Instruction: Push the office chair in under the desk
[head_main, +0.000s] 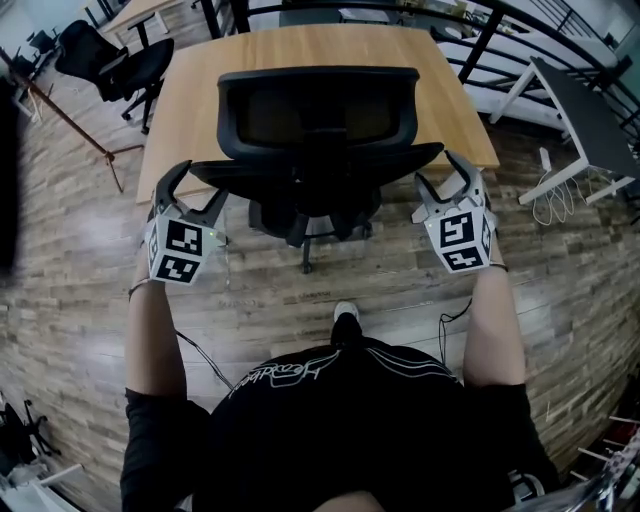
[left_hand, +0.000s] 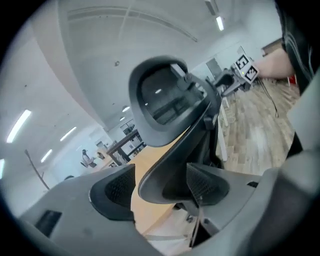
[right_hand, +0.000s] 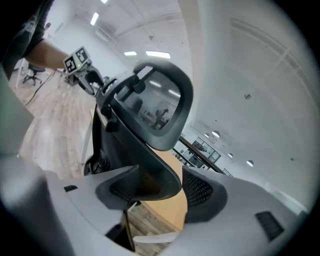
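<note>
The black office chair (head_main: 318, 120) stands against the near edge of the wooden desk (head_main: 300, 45), its mesh back toward me. My left gripper (head_main: 200, 185) is at the left tip of the chair's lower back wing, and my right gripper (head_main: 440, 172) is at the right tip. In the left gripper view the wing's edge (left_hand: 165, 170) runs between the pads of the left gripper (left_hand: 160, 185), and the left pad stands apart from it. In the right gripper view the wing (right_hand: 150, 165) lies between the pads of the right gripper (right_hand: 162, 189), with desk wood (right_hand: 172, 207) showing beside the right pad.
A second black chair (head_main: 115, 55) stands at the far left next to a slanted stand pole (head_main: 70, 120). A white desk frame (head_main: 570, 120) with cables lies at the right, behind a black railing (head_main: 490, 40). My shoe (head_main: 345, 318) is on the wood floor behind the chair.
</note>
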